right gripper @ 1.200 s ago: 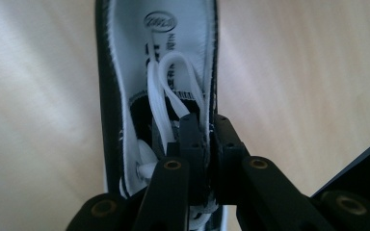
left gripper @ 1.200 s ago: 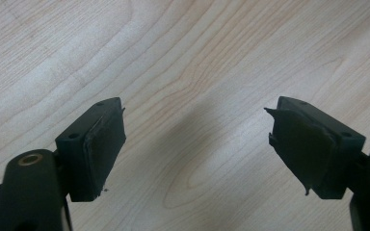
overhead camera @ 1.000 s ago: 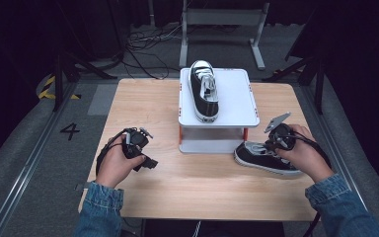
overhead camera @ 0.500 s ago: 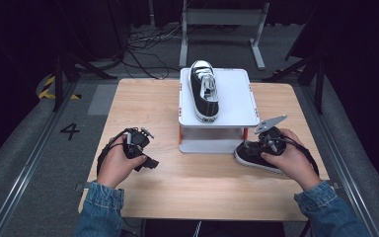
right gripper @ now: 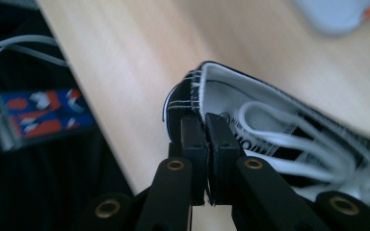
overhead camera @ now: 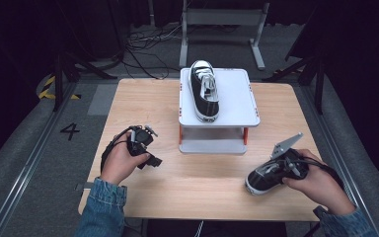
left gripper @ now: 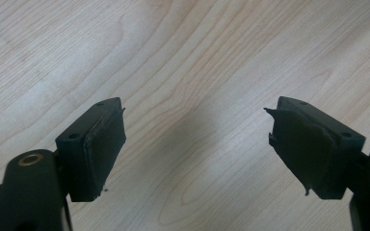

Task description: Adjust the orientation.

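Black canvas with a white rubber sole: that is the sneaker (overhead camera: 262,180) held by the right hand-held gripper (overhead camera: 282,168), near the front right edge of the worktop (overhead camera: 143,106), in front of and to the right of the white stand (overhead camera: 234,98). In the right gripper view the two black jaws have just been closing and now press together on the rim of the shoe's collar at the heel (right gripper: 192,103), with the white lining and laces running away beyond them. A second black sneaker (overhead camera: 205,91) lies on top of the stand, toe pointing away from the person. The left hand-held gripper (overhead camera: 145,145) sits in the person's left hand to the left of the stand and in front of it, well apart from both shoes; in the left gripper view its jaws are spread wide over bare pale wood, nothing between them. Denim sleeves (overhead camera: 101,210) cover both forearms.
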